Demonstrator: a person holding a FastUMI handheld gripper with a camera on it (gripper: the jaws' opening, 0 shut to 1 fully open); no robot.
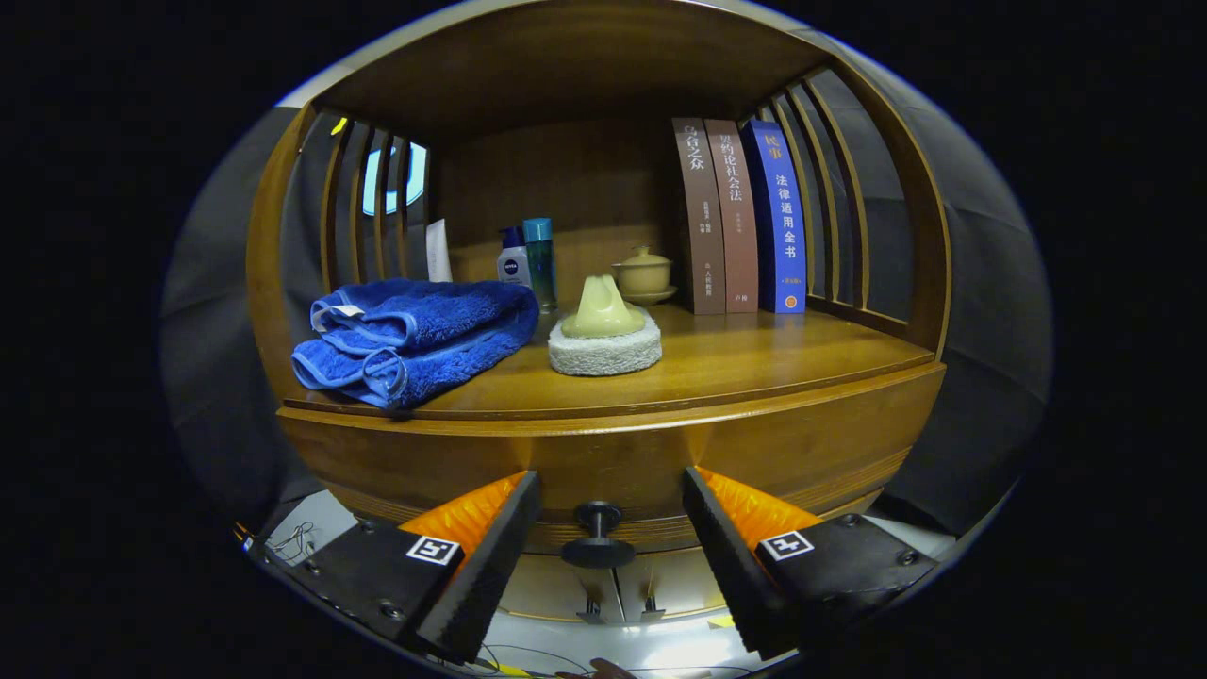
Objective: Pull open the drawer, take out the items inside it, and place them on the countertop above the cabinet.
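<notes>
A wooden cabinet fills the gripper view, with a closed drawer front [613, 453] under its countertop [754, 363]. The drawer's dark round knob [598, 533] sits low on the front, between my two fingers and a little ahead of them. My gripper [611, 495] is open, one finger on each side of the knob, touching nothing. On the countertop lie a folded blue towel [415, 339] toward the left and a round white sponge pad with a yellowish handle [604, 335] in the middle. The drawer's contents are hidden.
At the back of the shelf stand two small bottles [528, 255], a lidded cup on a saucer [644, 273] and three upright books [740, 217]. Slatted wooden sides close in both ends of the shelf. Bare countertop lies right of the sponge.
</notes>
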